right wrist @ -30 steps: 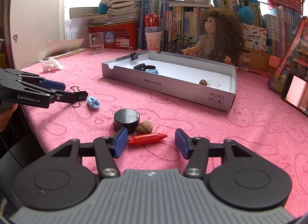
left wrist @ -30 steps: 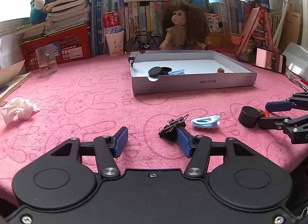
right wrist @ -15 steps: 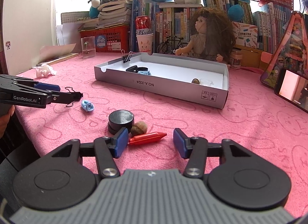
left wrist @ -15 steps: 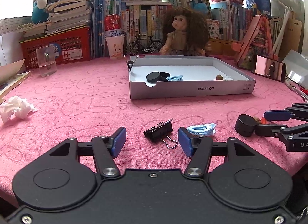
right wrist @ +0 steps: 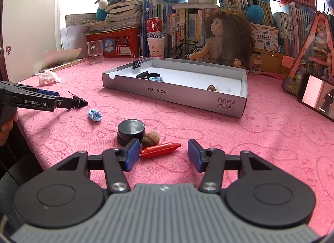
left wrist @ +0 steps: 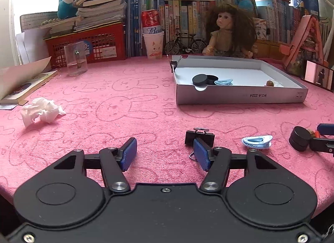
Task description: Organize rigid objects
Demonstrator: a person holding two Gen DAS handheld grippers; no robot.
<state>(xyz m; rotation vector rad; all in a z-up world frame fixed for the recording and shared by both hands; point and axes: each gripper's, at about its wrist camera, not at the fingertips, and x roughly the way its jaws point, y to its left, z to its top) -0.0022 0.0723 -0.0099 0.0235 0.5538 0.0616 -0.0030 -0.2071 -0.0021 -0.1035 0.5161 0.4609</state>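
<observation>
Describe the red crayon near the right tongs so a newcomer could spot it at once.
Start at the grey cardboard tray on the pink bunny-print cloth and come toward the right tongs. Between their open blue pads lies the red crayon, beside a brown nut and a black puck-shaped container. It is the only long, pointed red thing.

A doll (left wrist: 228,32) sits behind a toy bicycle (left wrist: 185,44), before shelved books (left wrist: 181,13). A can (left wrist: 150,21) stands in a paper cup (left wrist: 153,45) beside a red basket (left wrist: 89,43). A crumpled tissue (left wrist: 40,112) lies on the pink cloth (left wrist: 104,101), a phone (right wrist: 317,95) propped at the right.
</observation>
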